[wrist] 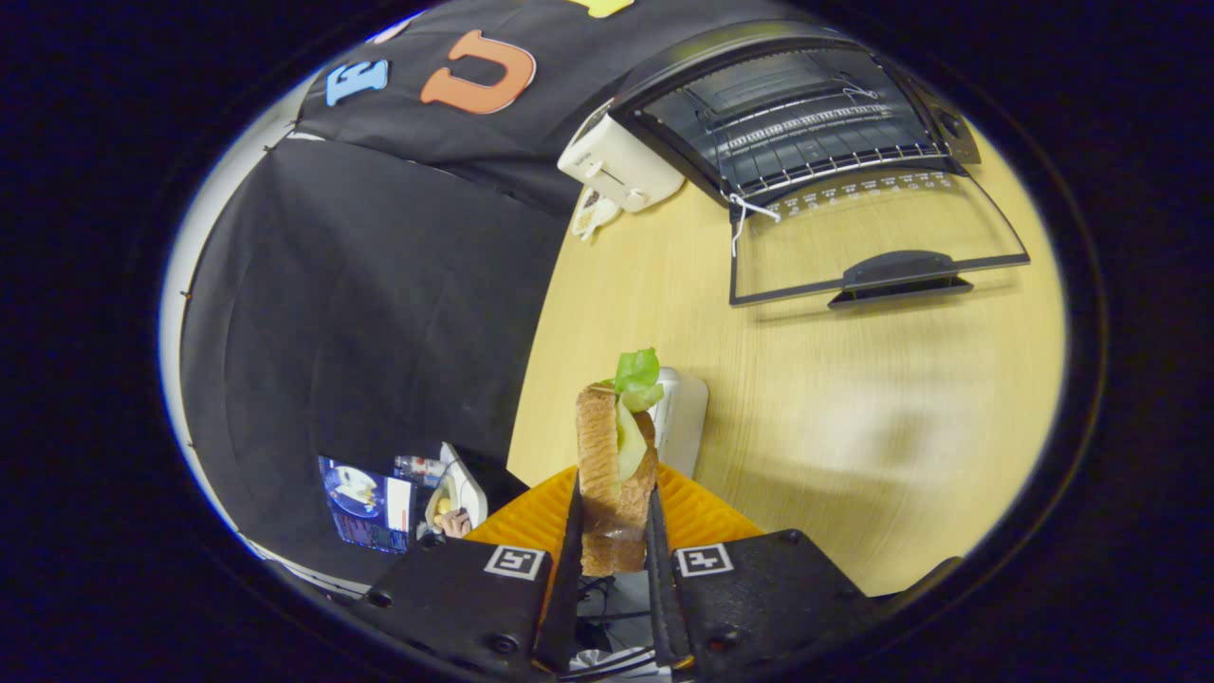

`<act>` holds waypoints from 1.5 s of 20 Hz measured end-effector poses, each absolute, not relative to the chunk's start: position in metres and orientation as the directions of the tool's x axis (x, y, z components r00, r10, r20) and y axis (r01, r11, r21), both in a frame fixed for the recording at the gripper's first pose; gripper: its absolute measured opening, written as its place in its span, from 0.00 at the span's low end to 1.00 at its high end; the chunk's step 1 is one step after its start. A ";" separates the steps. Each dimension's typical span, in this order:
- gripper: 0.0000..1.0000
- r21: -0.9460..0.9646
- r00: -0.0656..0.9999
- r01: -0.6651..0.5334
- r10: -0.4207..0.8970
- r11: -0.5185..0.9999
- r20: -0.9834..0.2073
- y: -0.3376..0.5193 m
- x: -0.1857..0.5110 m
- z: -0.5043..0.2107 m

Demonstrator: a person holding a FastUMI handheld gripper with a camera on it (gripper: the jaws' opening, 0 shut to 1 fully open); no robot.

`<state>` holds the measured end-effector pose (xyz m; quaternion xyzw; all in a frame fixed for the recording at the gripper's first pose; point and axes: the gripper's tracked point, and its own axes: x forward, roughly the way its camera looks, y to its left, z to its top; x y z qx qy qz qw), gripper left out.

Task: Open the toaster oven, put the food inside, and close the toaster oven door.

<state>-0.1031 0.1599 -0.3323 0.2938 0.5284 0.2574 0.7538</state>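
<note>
Gripper [614, 531] clamped on sandwich [615, 465], toasted bread edge-up, green lettuce poking out top. Held over ribbed orange tray [697, 512] on pale wood table [854, 379]. Well beyond: black toaster oven [797, 114], glass door [873, 237] dropped flat, wire rack [835, 156] exposed.

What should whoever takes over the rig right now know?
Gripper: shut on the sandwich, held on edge between the fingers, lettuce sticking out on top.
Toaster oven: beyond the fingers on the wooden table, door already folded down, rack bare.
Done: door opened, food picked up.
Left: carry the sandwich onto the rack, release, close the door.
</note>
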 end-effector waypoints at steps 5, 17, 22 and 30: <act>0.37 0.758 0.465 -0.063 0.691 0.649 -0.554 0.112 -0.063 -0.312; 0.37 0.805 0.817 -0.075 0.499 0.589 -0.289 0.027 0.023 -0.306; 0.37 0.855 0.901 0.080 0.329 0.512 -0.281 -0.006 0.057 -0.323; 0.37 0.854 0.964 0.161 0.107 0.496 -0.244 -0.028 0.123 -0.341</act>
